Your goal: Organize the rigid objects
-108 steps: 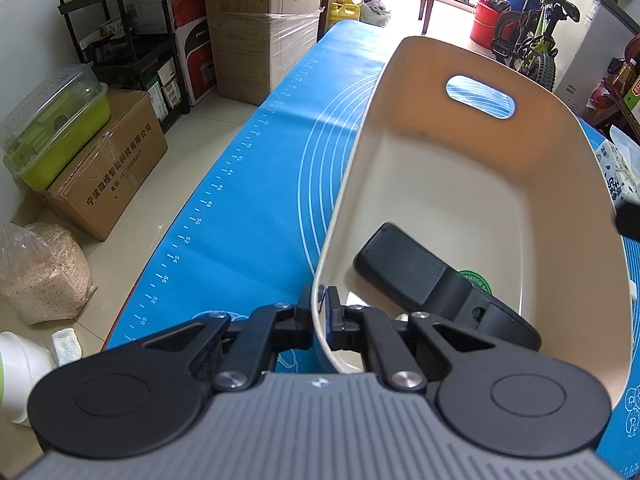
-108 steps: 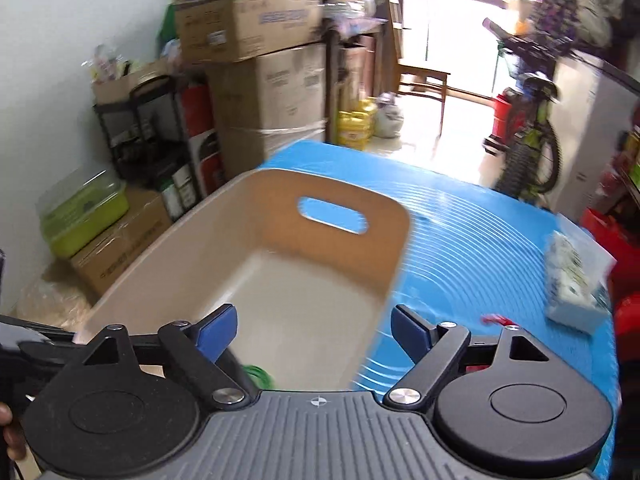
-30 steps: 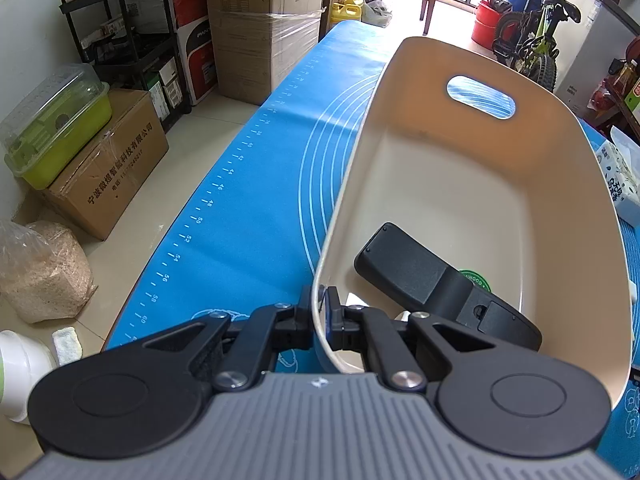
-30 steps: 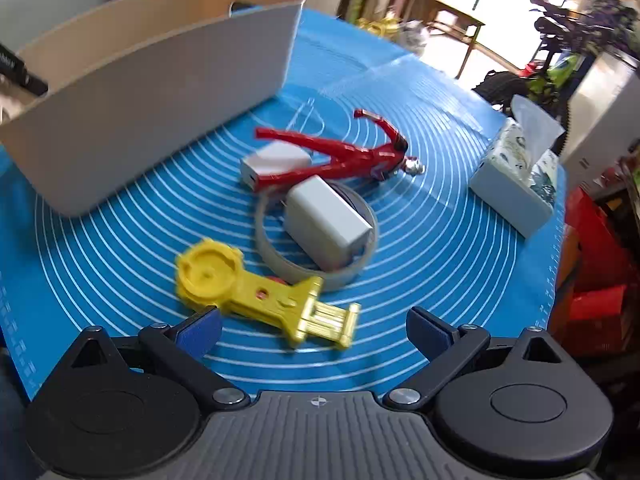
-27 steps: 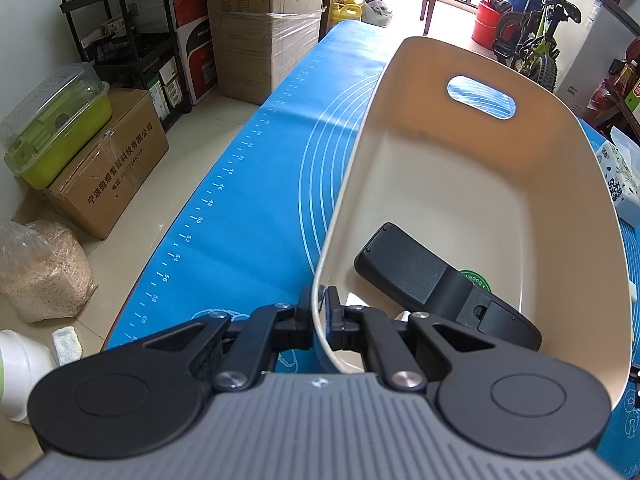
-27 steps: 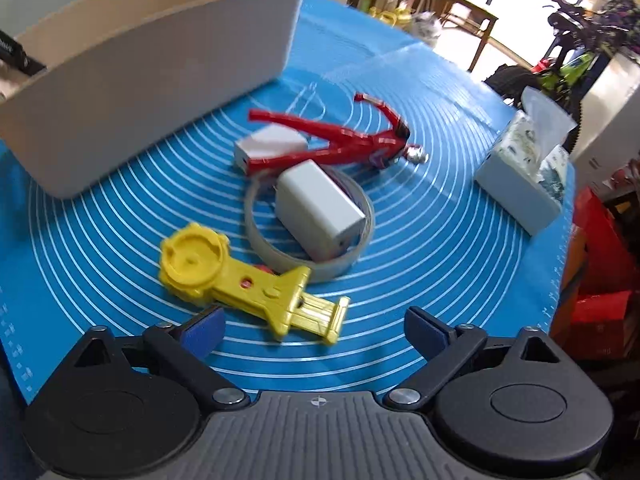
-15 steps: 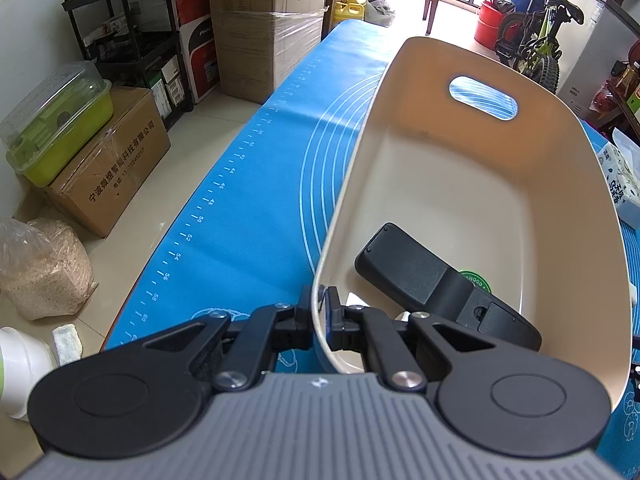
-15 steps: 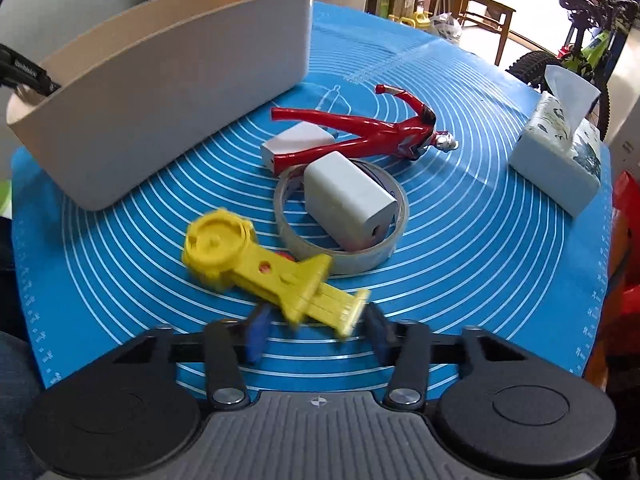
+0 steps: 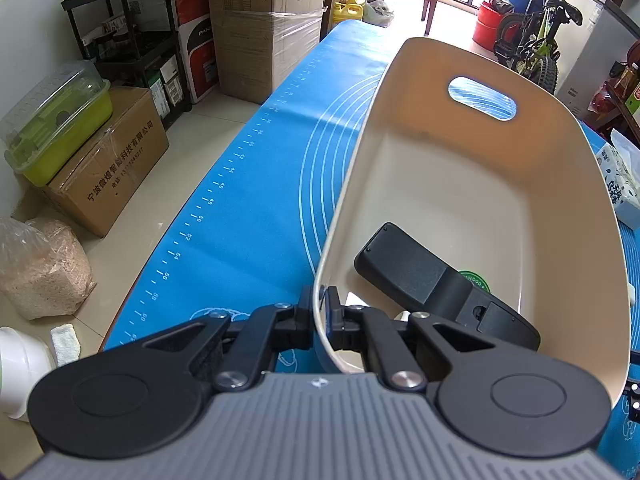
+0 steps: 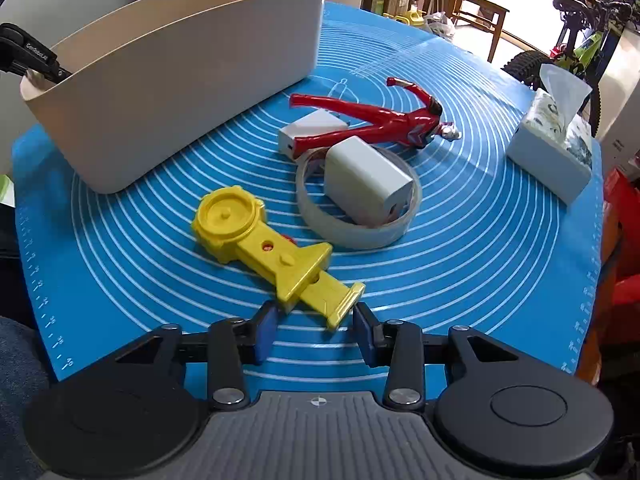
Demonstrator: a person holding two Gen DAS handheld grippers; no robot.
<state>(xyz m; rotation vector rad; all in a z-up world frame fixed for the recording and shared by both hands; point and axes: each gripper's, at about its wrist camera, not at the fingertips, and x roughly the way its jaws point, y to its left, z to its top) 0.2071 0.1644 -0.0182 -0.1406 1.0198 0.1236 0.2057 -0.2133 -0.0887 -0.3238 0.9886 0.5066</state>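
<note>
Yellow plastic toy (image 10: 276,254) lies on the blue mat (image 10: 480,240) near the bin (image 10: 180,76), and the right gripper (image 10: 316,330), narrowed around only its thin end, may let it twist out, while the left gripper (image 9: 319,312) clamps the bin's rim.

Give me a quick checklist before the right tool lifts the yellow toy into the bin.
1. Right tool around the yellow toy: ok, fingers flank its handle end.
2. Firm clamp on the toy: cannot tell, narrow gaps seem to remain.
3. Toy free of the tape ring: ok, apart from it.
4. Left tool steadying the bin: ok, shut on the rim.
5. Room in the bin: ok, only a black device at the near end.
</note>
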